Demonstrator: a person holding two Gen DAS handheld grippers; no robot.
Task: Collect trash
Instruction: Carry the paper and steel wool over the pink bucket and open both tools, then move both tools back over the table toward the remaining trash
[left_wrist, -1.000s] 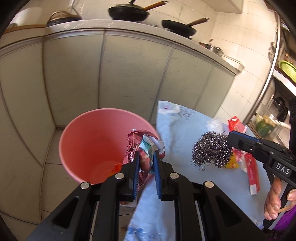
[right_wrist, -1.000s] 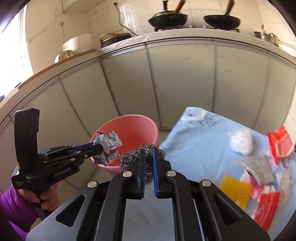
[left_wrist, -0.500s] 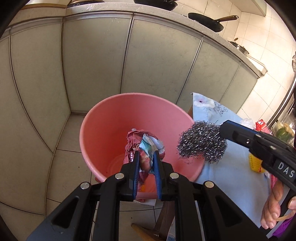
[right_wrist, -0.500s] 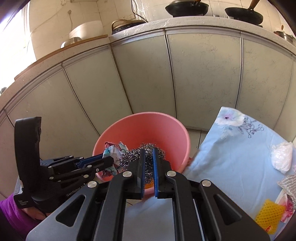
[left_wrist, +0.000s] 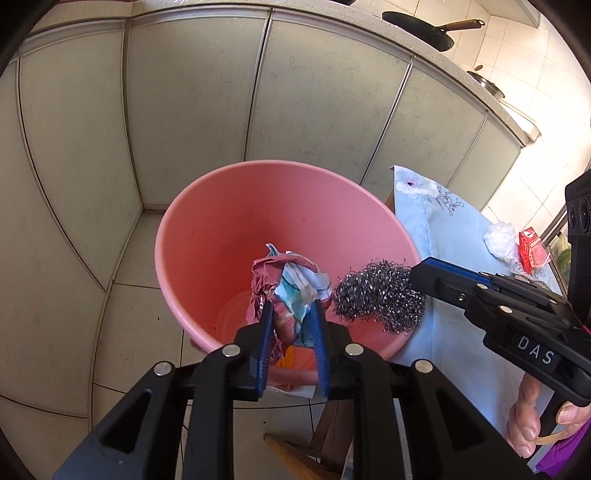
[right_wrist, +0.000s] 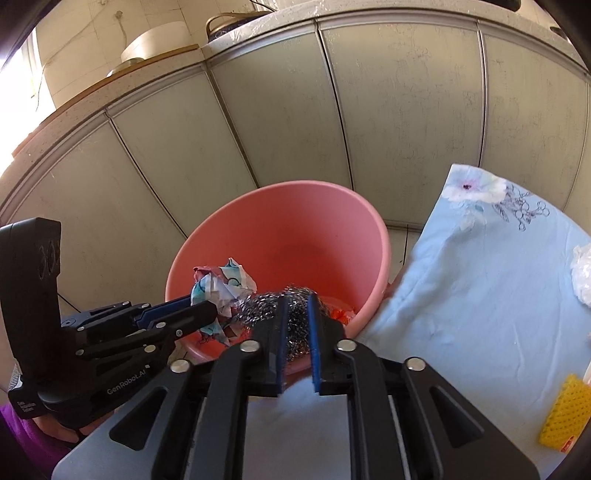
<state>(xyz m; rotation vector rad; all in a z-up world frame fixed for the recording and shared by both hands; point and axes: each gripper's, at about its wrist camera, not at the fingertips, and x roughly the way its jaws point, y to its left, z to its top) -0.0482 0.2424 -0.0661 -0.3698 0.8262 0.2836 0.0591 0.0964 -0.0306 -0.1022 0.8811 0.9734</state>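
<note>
A pink bucket (left_wrist: 207, 229) stands on the floor by the table; it also shows in the right wrist view (right_wrist: 332, 221). My left gripper (left_wrist: 290, 310) is shut on a crumpled colourful wrapper (left_wrist: 291, 284) and holds it over the bucket's mouth. The wrapper also shows in the right wrist view (right_wrist: 221, 280). My right gripper (right_wrist: 298, 302) is shut on a steel wool scourer (right_wrist: 266, 304) and holds it over the bucket's near rim. The scourer (left_wrist: 376, 295) hangs just right of the wrapper in the left wrist view.
A light blue floral cloth (right_wrist: 480, 288) covers the table at right. On it lie a white plastic wad (left_wrist: 500, 240), a red packet (left_wrist: 532, 247) and a yellow mesh pad (right_wrist: 567, 413). Grey cabinet doors (left_wrist: 184, 110) stand behind the bucket. Orange scraps lie in the bucket's bottom (right_wrist: 340, 314).
Both grippers have moved left from the table to above the bucket, each carrying its item. The scourer is now right beside the wrapper over the bucket.
</note>
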